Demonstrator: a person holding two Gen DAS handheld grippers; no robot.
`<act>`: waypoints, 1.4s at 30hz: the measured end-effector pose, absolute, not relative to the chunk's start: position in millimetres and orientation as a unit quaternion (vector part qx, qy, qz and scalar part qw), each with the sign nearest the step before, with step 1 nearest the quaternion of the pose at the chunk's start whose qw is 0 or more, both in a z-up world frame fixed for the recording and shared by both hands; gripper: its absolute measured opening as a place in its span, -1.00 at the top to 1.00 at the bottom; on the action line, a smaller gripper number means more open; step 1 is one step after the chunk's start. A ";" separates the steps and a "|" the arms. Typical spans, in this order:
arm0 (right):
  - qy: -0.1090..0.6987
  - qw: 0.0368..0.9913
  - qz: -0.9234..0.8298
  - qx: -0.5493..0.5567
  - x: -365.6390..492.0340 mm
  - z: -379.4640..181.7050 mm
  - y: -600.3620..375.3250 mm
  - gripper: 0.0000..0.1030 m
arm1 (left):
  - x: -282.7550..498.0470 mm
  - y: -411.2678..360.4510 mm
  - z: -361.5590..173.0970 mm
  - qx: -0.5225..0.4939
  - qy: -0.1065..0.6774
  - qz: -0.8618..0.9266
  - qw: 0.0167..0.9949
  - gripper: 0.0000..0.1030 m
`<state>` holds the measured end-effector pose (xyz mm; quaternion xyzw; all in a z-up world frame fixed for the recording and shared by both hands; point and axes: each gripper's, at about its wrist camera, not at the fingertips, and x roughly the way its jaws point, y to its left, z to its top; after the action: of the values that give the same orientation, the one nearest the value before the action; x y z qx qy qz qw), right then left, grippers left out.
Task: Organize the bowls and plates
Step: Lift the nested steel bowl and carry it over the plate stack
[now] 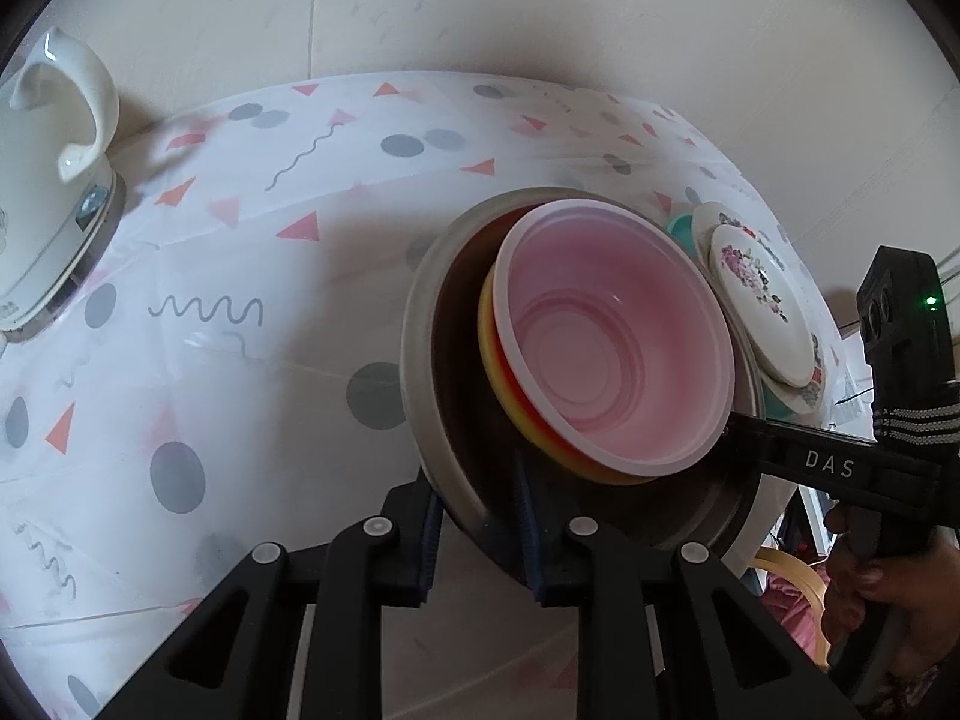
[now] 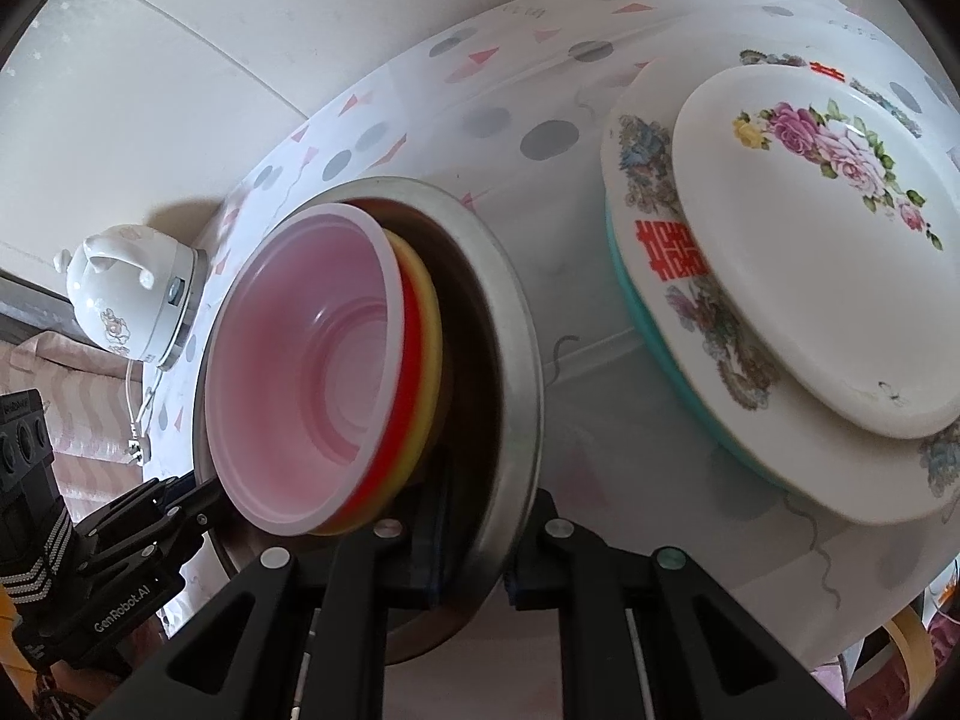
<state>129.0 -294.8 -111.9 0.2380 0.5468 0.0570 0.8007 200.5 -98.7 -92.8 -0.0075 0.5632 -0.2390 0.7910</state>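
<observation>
While both hands are gripping it from opposite sides, a steel bowl (image 1: 432, 372) is sitting tilted over the patterned bench (image 1: 240, 252), and whether it is touching the cloth or lifted clear cannot be told. Nested inside it are a yellow bowl (image 1: 489, 372), a red bowl (image 2: 414, 360) and, innermost, a translucent pink bowl (image 1: 618, 348). The left gripper (image 1: 480, 534) is clamping its fingers on the steel rim at the edge nearest its camera. The right gripper (image 2: 474, 546) is pinching the rim on the opposite side in the same way, one finger inside the wall and one outside.

Just beyond the steel bowl, on the side away from the white kettle (image 1: 54, 180), a small floral plate (image 2: 822, 252) is resting on a larger patterned plate (image 2: 720, 360), with a teal plate (image 2: 636, 300) underneath.

Judging by looks, the steel bowl is stiff, smooth and likely slippery, so a firm hold on its flat rim from both sides seems wise. The plastic bowls inside are light and loose, and could slide out if the tilt grows. The plates look fragile and are lying close by.
</observation>
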 end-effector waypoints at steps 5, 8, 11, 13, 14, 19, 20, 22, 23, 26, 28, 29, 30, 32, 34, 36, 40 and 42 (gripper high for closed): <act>0.538 0.806 0.054 0.241 125.0 -98.9 -300.1 0.73 | 201.4 -103.8 -79.1 -0.002 0.552 -0.245 0.797 0.56; 0.531 0.810 0.051 0.243 124.2 -91.5 -304.2 0.73 | 203.3 -108.1 -71.8 -0.001 0.546 -0.250 0.799 0.56; 0.523 0.815 0.047 0.246 123.2 -85.3 -309.9 0.73 | 205.4 -113.5 -66.2 0.000 0.542 -0.253 0.801 0.56; 0.518 0.817 0.042 0.249 121.1 -81.4 -314.5 0.73 | 207.2 -118.7 -62.8 0.004 0.540 -0.256 0.801 0.56; 0.517 0.817 0.041 0.251 121.1 -80.8 -315.8 0.73 | 207.5 -120.7 -61.6 0.005 0.540 -0.257 0.802 0.56; 0.505 0.823 0.033 0.260 119.8 -75.0 -328.7 0.73 | 210.9 -135.0 -52.6 0.015 0.531 -0.270 0.803 0.56; 0.502 0.824 0.031 0.262 119.8 -74.0 -330.0 0.73 | 211.6 -137.9 -50.8 0.016 0.529 -0.272 0.803 0.56; 0.496 0.826 0.025 0.267 120.5 -70.0 -335.0 0.73 | 212.9 -145.7 -46.7 0.020 0.525 -0.278 0.804 0.56; 0.494 0.827 0.023 0.269 119.9 -67.9 -339.1 0.73 | 213.5 -150.5 -44.6 0.022 0.523 -0.282 0.804 0.56; 0.485 0.831 0.011 0.272 116.2 -61.4 -351.7 0.73 | 214.9 -164.3 -39.9 0.028 0.519 -0.291 0.803 0.56; 0.480 0.833 0.004 0.275 111.8 -57.9 -359.3 0.73 | 216.7 -175.2 -37.5 0.031 0.517 -0.298 0.802 0.56; 0.477 0.834 -0.001 0.277 110.6 -56.4 -364.8 0.73 | 217.9 -180.1 -36.7 0.033 0.515 -0.302 0.801 0.56; 0.475 0.835 -0.005 0.279 109.1 -54.8 -369.1 0.73 | 219.4 -186.7 -35.5 0.035 0.514 -0.306 0.801 0.56; 0.471 0.836 -0.012 0.283 106.2 -53.8 -377.7 0.73 | 221.9 -196.3 -34.5 0.038 0.513 -0.312 0.799 0.56; 0.467 0.836 -0.022 0.287 105.8 -50.7 -389.2 0.73 | 224.6 -207.9 -33.9 0.043 0.513 -0.319 0.796 0.56; 0.464 0.836 -0.029 0.291 104.9 -49.9 -397.7 0.73 | 226.8 -217.8 -34.3 0.045 0.514 -0.325 0.793 0.56; 0.460 0.835 -0.044 0.299 102.8 -49.9 -415.6 0.73 | 229.5 -238.0 -35.7 0.054 0.514 -0.335 0.788 0.56; 0.459 0.834 -0.050 0.303 100.3 -50.0 -422.6 0.73 | 230.1 -245.8 -37.4 0.056 0.516 -0.339 0.784 0.56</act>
<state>100.3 -422.6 -50.0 0.3026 0.4591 -0.0499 0.8338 230.1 -245.8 -37.4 0.0565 0.5163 -0.3390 0.7844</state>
